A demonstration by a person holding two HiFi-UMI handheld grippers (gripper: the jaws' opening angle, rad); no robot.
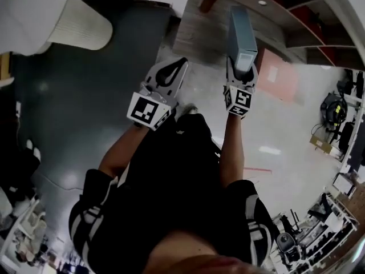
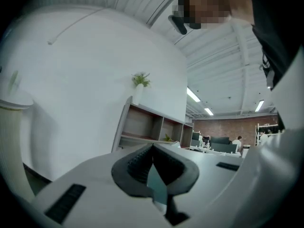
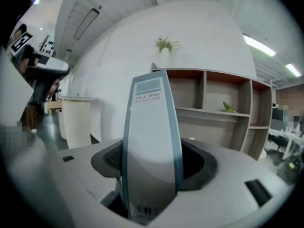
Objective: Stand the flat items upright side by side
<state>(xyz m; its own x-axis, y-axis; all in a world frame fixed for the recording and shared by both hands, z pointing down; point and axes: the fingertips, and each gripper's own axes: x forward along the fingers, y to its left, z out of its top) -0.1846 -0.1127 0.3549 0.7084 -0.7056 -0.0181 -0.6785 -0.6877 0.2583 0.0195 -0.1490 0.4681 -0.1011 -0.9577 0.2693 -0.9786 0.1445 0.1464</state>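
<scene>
A blue-grey file box (image 1: 242, 30) sticks out ahead of my right gripper (image 1: 242, 68), toward the wooden shelf unit (image 1: 268, 7). In the right gripper view its narrow spine (image 3: 152, 122), printed "FILE BOX", fills the middle, and the right gripper (image 3: 154, 163) is shut on its lower end with a pad pressed on each side. My left gripper (image 1: 178, 66) is raised beside it on the left. Its jaws are shut with nothing in them, as the left gripper view (image 2: 152, 151) shows. Both grippers point toward the shelf.
The open shelf unit (image 3: 213, 110) stands against a white wall with a potted plant (image 3: 164, 49) on top and compartments (image 2: 142, 125) facing me. A white ribbed round stand (image 1: 74, 21) rises at the left. Office desks and gear (image 1: 336, 107) lie at the right, with grey floor (image 1: 85, 96) below.
</scene>
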